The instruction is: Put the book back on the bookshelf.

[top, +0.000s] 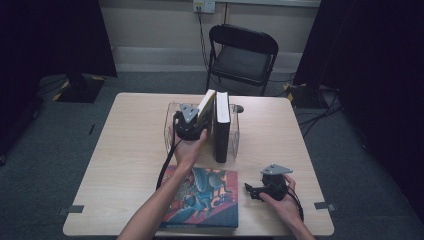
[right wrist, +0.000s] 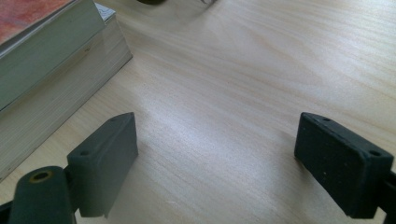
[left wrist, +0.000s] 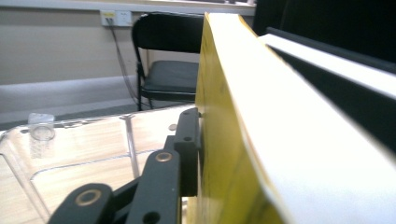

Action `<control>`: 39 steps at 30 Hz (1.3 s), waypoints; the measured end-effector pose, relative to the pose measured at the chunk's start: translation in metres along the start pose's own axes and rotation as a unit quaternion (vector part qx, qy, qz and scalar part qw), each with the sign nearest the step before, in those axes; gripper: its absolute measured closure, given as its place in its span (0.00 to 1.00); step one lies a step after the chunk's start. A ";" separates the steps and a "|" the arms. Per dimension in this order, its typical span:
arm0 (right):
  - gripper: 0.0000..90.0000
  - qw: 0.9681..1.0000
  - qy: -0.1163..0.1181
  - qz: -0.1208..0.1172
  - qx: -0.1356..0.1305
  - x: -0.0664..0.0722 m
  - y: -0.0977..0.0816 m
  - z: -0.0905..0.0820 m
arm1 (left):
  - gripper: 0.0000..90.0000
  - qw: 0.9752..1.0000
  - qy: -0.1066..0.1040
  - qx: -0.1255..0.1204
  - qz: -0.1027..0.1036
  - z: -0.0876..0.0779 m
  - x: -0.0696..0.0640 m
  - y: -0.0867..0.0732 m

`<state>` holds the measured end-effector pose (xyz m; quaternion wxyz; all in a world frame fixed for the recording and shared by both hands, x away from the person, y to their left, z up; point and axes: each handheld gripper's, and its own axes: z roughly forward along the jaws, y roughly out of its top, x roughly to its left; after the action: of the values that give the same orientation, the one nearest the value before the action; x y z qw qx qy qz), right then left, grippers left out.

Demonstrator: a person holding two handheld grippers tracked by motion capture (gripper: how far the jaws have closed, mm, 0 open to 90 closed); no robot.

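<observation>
Yellow-covered book [top: 206,106]: stood on edge in a clear plastic holder [top: 170,127] at the far middle of the table [top: 130,145], tilted, its top leaning toward a black book [top: 222,127] that stood upright just beside it in the same holder. Cover bright yellow, faintly marked with dark specks; page block pale cream, thick, seen edge-on in the left gripper view [left wrist: 219,121]. Left hand-held gripper [top: 189,125]: clenched on the yellow-covered book, one black pad pressed flat against the yellow cover; the far jaw lay hidden behind the book.

Right hand-held gripper [top: 260,189]: released, jaws spread wide with bare wood between them, held low over the near right part of the table. Its pads [right wrist: 105,158] hovered just above the surface beside a large illustrated book [top: 202,196], which lay flat at the near edge, cover up, in blue and red-orange, with thick off-white page edges [right wrist: 51,112].

Folding chair [top: 243,55]: black, stood beyond the far side of the table against the wall.
</observation>
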<state>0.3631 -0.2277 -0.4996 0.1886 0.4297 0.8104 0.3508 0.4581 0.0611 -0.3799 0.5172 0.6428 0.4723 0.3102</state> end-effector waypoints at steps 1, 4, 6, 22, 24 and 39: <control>0.14 1.000 0.000 0.000 0.000 0.000 0.000 0.000 | 0.78 1.000 -0.002 0.006 -0.001 -0.001 0.000 0.001; 0.14 1.000 -0.001 0.001 0.000 0.000 0.000 0.000 | 0.73 1.000 -0.015 0.019 -0.005 -0.004 0.001 0.005; 0.14 1.000 -0.001 0.001 0.000 0.000 0.000 0.000 | 0.68 0.999 -0.027 0.041 -0.003 -0.005 0.001 0.009; 0.14 1.000 0.000 0.002 0.000 0.001 0.001 0.001 | 0.60 0.970 -0.063 0.235 -0.014 0.001 0.011 0.071; 0.14 1.000 0.000 0.001 0.000 0.001 0.001 0.001 | 0.60 0.968 -0.066 0.243 -0.019 0.003 0.014 0.075; 0.14 1.000 0.000 0.002 0.000 0.001 0.001 0.001 | 0.84 0.964 -0.006 0.266 -0.011 0.012 0.012 0.095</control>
<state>0.3635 -0.2265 -0.4995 0.1876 0.4315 0.8096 0.3510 0.4997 0.0658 -0.2935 0.3335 0.7537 0.5422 0.1634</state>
